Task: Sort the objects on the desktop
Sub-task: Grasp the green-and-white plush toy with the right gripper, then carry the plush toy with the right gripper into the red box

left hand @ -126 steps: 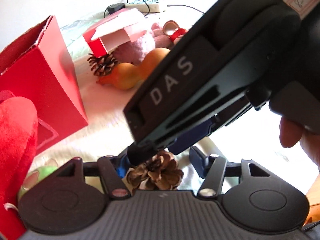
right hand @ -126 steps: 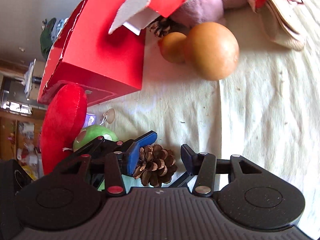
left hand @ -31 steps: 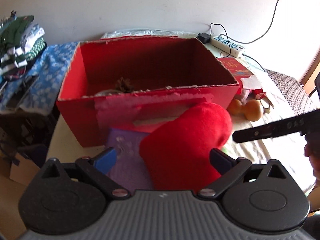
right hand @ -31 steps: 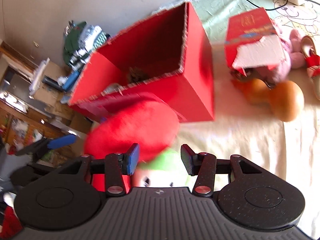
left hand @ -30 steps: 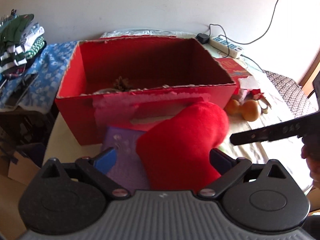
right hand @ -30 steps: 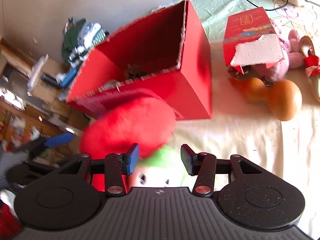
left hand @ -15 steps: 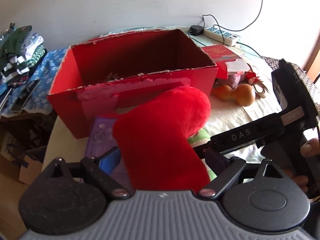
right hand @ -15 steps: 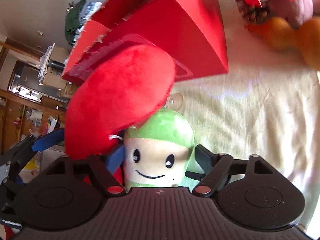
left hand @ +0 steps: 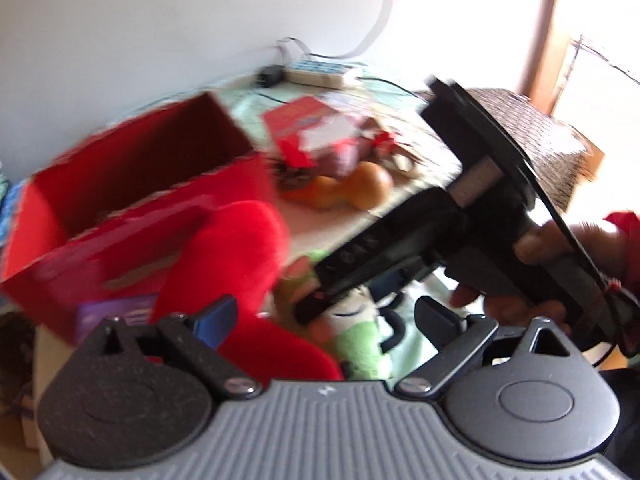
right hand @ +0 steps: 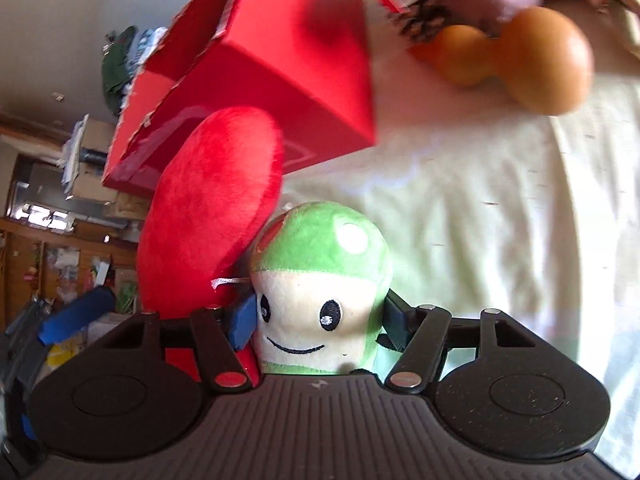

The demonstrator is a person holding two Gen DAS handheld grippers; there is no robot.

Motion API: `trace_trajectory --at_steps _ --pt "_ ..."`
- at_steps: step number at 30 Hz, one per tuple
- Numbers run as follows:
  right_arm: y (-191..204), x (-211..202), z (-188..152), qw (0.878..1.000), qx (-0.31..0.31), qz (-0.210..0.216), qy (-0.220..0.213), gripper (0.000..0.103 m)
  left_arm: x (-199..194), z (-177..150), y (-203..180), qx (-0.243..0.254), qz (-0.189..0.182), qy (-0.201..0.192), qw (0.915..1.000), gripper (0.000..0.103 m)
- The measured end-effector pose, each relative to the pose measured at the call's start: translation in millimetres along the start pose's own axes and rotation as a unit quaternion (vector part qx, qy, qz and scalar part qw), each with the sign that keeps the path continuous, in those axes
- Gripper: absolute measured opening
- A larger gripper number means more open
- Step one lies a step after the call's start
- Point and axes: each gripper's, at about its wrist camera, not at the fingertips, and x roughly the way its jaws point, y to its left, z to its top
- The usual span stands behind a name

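Observation:
A green mushroom plush [right hand: 320, 272] with a smiling face stands on the pale cloth between the fingers of my right gripper [right hand: 318, 318]. Its jaws are closing, and both pads touch the plush's sides. A red plush cushion [right hand: 208, 200] leans against the plush and the open red box [right hand: 280, 60]. In the left wrist view, my left gripper [left hand: 326, 316] hovers wide and opening over the red cushion [left hand: 232, 256] and the green plush [left hand: 356, 344], gripping neither. The right gripper's black body crosses that view, held by a hand [left hand: 560, 248].
An orange gourd [right hand: 540, 64], a pine cone [right hand: 424, 20], a torn small red box [left hand: 304, 128] and a pink plush lie beyond the red box [left hand: 132, 208]. A purple card [left hand: 116, 312] lies by the box's front. A power strip [left hand: 316, 72] sits at the table's back.
The right gripper came down around the green plush and its jaws narrowed onto it. The left gripper swung right, so the right gripper now fills its view. The cushion stayed put.

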Motion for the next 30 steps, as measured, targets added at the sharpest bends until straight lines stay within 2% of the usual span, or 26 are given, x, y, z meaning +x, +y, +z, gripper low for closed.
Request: trace_trajectory --at_steps 3,6,8,10,13,17,20,26,30 --pt "-10.7 -9.5 -3.6 1.0 0.022 -0.01 -0.014 0.066 32.4 1.1 -16.7 0.022 -0.02 0.037 0.9989 0.095" --pt "-19.6 -22.9 -12.0 0.999 0.031 -0.015 -0.03 0.067 60.0 -0.9 -21.3 0.017 -0.044 0.069 0.9965 0.093" --pt "-20.1 -29.9 -18.6 0.999 0.033 -0.009 -0.038 0.067 72.3 -0.6 -24.4 0.016 -0.054 0.083 0.9949 0.08" --pt "-12.8 -33.4 -21.2 0.998 0.031 -0.005 -0.05 0.066 76.2 1.8 -28.8 0.028 -0.046 0.079 0.9954 0.075" --pt "2.9 -38.6 -20.0 0.997 0.024 -0.006 -0.072 0.066 63.1 11.7 -31.2 0.038 -0.047 0.045 0.9971 0.075" --pt "9.0 -66.6 -17.3 0.994 0.023 0.016 -0.106 0.067 39.9 33.0 -22.1 0.044 -0.037 -0.002 0.9983 0.075" --pt "41.5 -68.3 -0.1 0.991 0.003 0.025 -0.129 0.067 23.9 49.9 -7.2 0.046 -0.017 -0.033 0.9983 0.075" --pt "113.2 -61.2 38.9 0.983 -0.053 0.048 -0.169 0.067 -6.5 76.4 45.8 0.042 0.026 -0.084 0.9952 0.075" --pt "140.4 -52.2 61.2 0.979 -0.079 0.058 -0.18 0.067 -12.4 86.4 84.4 0.04 0.055 -0.101 0.9926 0.074"
